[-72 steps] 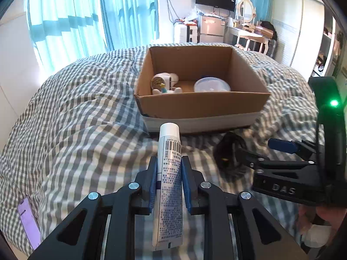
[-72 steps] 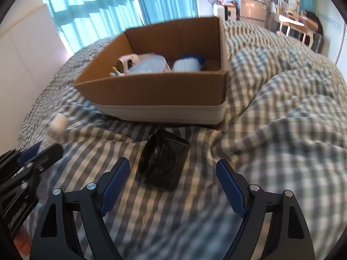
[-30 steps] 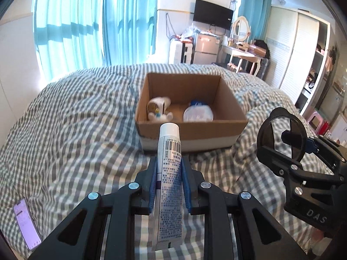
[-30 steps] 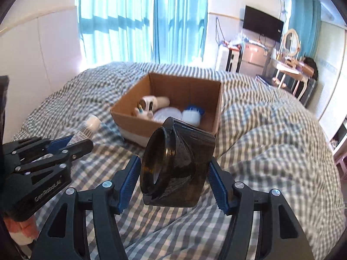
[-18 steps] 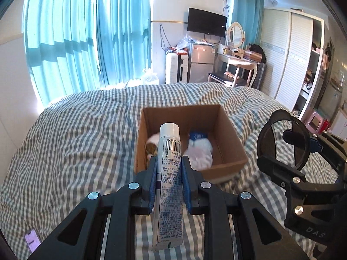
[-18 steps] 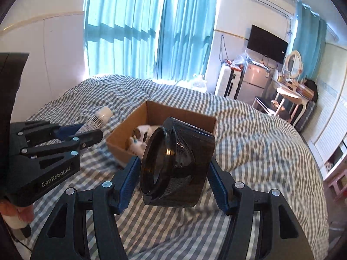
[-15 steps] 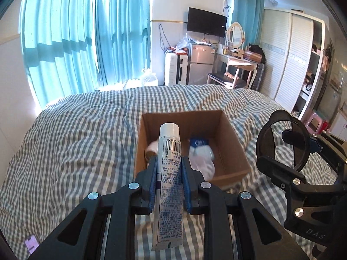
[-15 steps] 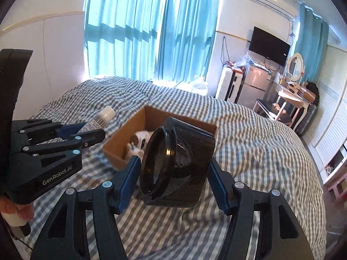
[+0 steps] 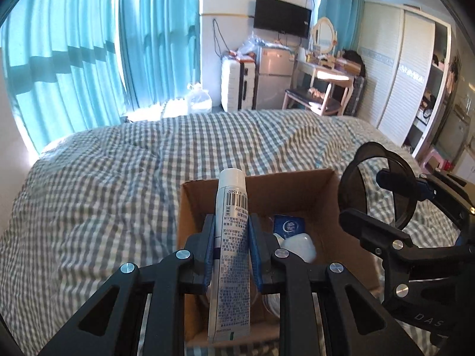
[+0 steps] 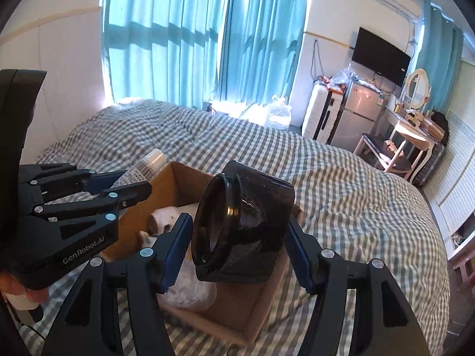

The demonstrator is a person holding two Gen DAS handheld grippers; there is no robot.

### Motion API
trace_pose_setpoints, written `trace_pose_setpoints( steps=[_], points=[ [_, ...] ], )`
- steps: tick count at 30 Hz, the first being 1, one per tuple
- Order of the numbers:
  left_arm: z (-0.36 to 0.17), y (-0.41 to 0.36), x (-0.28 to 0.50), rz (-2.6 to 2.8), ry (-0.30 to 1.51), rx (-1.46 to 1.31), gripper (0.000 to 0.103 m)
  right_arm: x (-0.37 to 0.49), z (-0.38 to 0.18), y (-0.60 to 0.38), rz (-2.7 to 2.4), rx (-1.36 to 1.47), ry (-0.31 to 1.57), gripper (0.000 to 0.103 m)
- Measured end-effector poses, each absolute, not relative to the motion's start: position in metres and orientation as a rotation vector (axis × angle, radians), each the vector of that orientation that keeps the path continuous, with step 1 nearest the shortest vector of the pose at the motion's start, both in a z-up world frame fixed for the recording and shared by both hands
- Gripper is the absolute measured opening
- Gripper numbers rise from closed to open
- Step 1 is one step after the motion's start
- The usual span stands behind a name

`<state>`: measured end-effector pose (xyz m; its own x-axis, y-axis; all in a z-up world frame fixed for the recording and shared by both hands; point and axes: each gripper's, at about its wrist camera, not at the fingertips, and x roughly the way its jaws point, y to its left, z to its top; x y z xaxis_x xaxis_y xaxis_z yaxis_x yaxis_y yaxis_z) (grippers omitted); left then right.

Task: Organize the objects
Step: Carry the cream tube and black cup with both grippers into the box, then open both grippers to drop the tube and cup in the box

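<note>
Both grippers loaded: left gripper (image 9: 230,247) w/ tube (image 9: 231,255), right gripper (image 10: 236,247) w/ black jar (image 10: 243,225), box (image 9: 332,207) contents half-hidden.

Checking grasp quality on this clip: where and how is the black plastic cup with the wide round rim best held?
Across its flat side walls, from behind its base, as the right gripper does now. The black plastic cup lies sideways, its round rim to the left; the squarish body gives the blue pads parallel faces, unlike the curved rim.
</note>
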<state>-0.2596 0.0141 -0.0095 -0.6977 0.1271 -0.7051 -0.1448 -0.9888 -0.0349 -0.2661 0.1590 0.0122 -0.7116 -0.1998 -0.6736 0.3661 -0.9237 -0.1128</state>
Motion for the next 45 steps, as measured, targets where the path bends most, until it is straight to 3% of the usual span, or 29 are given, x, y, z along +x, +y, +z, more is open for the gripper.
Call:
trace_pose_setpoints(
  steps=[18,27,30,34,36,39,42,45],
  points=[
    [-0.073,0.02,-0.325,2.596,0.055,-1.272,0.021,-0.315,-0.057,0.156,-2.519,1.104,0.4,0.062],
    [-0.091,0.017,-0.326,2.614,0.008,-1.329,0.021,-0.311,-0.051,0.161,-2.546,1.109,0.375,0.063],
    [-0.088,0.014,-0.323,2.607,-0.018,-1.325,0.024,-0.305,-0.04,0.163,-2.573,1.081,0.375,0.068],
    [-0.081,0.017,-0.312,2.596,-0.01,-1.329,0.04,-0.297,-0.027,0.165,-2.575,1.079,0.386,0.071],
    [-0.074,0.019,-0.309,2.606,-0.018,-1.323,0.062,-0.29,-0.021,0.166,-2.581,1.075,0.395,0.072],
    [-0.061,0.018,-0.298,2.612,-0.025,-1.306,0.072,-0.278,-0.01,0.169,-2.594,1.064,0.383,0.074],
    [-0.046,0.012,-0.286,2.648,-0.005,-1.278,0.086,-0.269,0.003,0.178,-2.639,1.058,0.345,0.084],
    [-0.025,0.006,-0.275,2.674,-0.018,-1.24,0.088,-0.258,0.019,0.187,-2.703,1.023,0.338,0.089]
  ],
)
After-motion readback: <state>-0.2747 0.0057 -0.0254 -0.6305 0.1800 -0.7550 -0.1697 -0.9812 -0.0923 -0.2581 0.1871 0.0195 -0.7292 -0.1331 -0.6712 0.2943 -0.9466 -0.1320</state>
